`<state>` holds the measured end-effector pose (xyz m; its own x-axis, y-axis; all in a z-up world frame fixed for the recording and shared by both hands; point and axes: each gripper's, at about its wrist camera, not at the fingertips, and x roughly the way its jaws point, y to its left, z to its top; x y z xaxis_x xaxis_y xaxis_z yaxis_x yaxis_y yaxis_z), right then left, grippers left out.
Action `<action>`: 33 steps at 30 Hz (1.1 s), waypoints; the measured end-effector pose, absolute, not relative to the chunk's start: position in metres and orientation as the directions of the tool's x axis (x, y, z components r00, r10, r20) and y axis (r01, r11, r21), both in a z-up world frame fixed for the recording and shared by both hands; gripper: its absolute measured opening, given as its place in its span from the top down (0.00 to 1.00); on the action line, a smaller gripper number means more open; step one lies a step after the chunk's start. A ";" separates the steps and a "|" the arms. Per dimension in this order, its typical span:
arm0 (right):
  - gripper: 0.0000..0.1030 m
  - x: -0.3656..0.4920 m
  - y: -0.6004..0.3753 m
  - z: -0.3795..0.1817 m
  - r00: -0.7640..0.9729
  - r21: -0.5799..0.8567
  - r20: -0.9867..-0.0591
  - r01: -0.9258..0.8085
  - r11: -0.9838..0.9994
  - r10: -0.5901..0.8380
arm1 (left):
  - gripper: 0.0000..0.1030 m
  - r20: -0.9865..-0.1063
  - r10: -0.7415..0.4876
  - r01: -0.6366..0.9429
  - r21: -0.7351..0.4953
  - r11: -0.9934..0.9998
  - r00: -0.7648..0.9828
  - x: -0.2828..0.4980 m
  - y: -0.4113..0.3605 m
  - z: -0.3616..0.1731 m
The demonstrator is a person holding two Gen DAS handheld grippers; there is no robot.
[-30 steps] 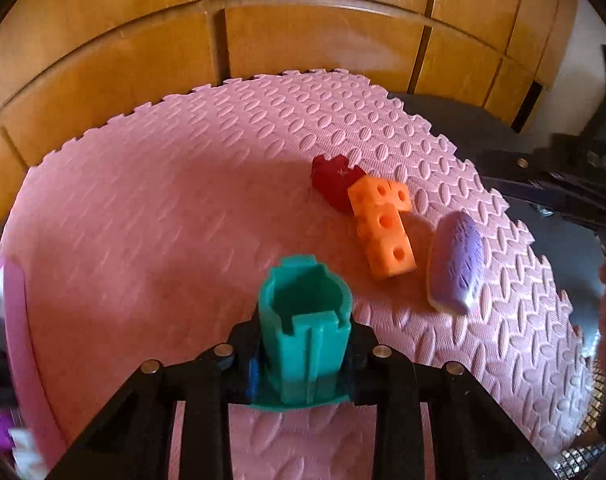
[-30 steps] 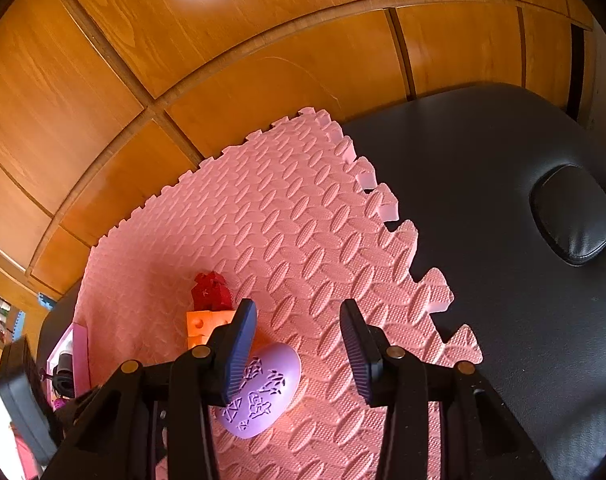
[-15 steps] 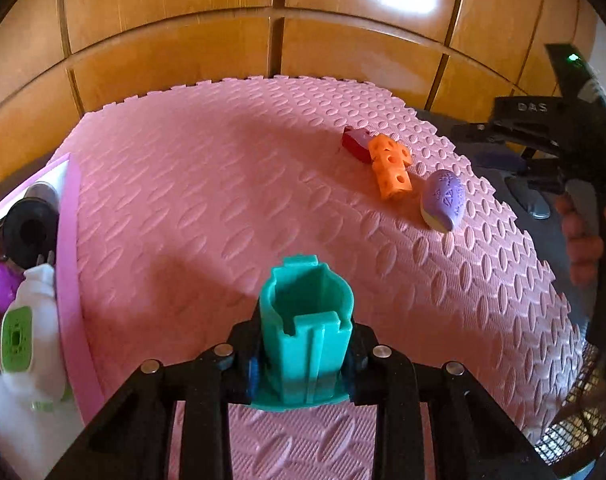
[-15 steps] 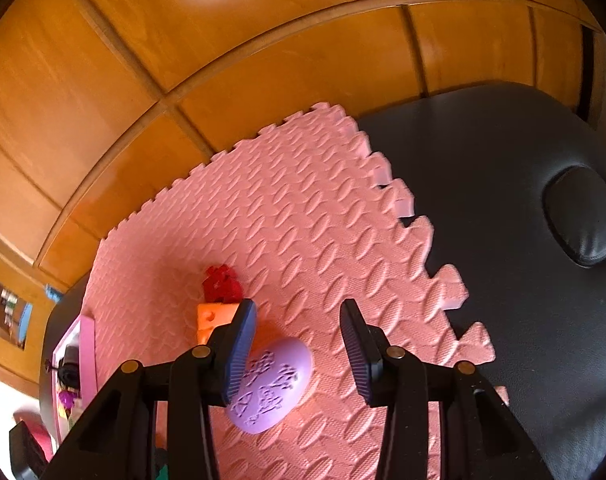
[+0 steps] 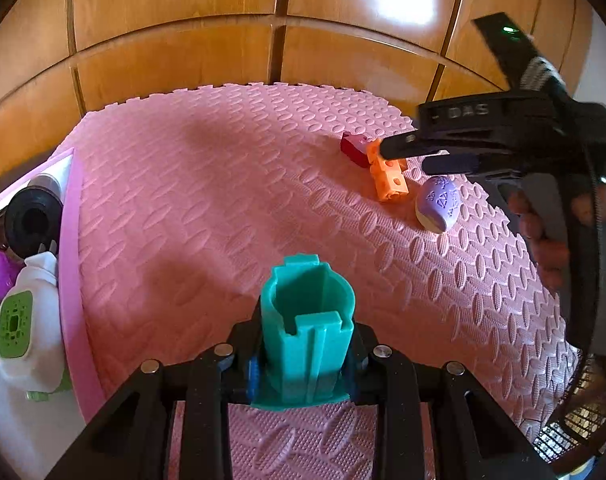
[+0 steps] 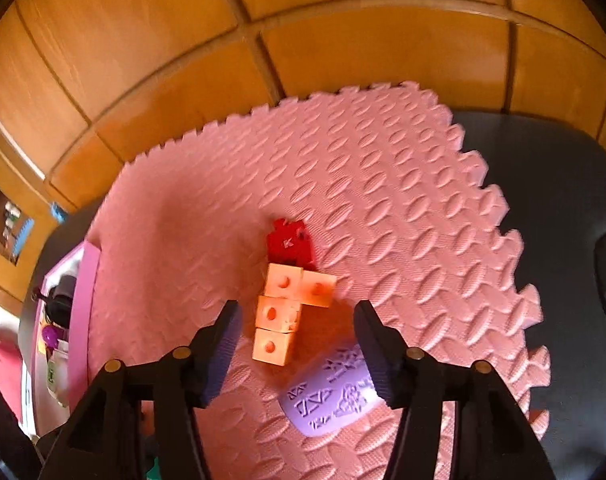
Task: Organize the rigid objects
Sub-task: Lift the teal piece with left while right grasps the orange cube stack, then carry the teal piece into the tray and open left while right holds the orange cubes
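The right gripper [image 6: 295,344] is seen with jaws opening, nothing pinched; the orange block piece [image 6: 287,308] lies between and just beyond them, long axis running near-to-far. A teal cup [image 5: 307,328] is pinched in the left gripper [image 5: 305,364], well apart.

Glossy wood-panelled wall [image 5: 175,60] catches bright light ahead of the left gripper; pink foam mat [image 6: 383,208] covers a black padded surface [image 6: 543,184] below.

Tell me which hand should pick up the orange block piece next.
Right. The right gripper hangs over the orange block piece, jaws opening and empty; the left gripper is shut on the teal cup.
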<state>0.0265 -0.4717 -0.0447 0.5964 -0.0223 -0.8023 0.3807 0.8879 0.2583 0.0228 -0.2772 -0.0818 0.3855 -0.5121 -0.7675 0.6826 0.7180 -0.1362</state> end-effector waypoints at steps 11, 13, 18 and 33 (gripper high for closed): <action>0.59 0.063 -0.432 -0.060 0.501 0.103 -0.865 0.241 0.965 -0.033 | 0.70 -0.765 -0.524 0.678 -0.160 0.718 0.374 0.021 -0.269 -0.082; 0.59 0.057 -0.411 -0.059 0.496 0.078 -0.869 0.151 0.985 -0.007 | 0.70 -0.767 -0.521 0.676 -0.159 0.719 0.374 0.019 -0.267 -0.081; 0.59 0.037 -0.372 -0.068 0.479 0.046 -0.877 -0.004 0.999 0.042 | 0.70 -0.775 -0.504 0.659 -0.155 0.736 0.381 0.013 -0.256 -0.080; 0.61 0.015 -0.366 -0.072 0.589 -0.003 -0.808 -0.027 1.000 0.013 | 0.71 -0.770 -0.496 0.648 -0.145 0.747 0.400 0.005 -0.247 -0.071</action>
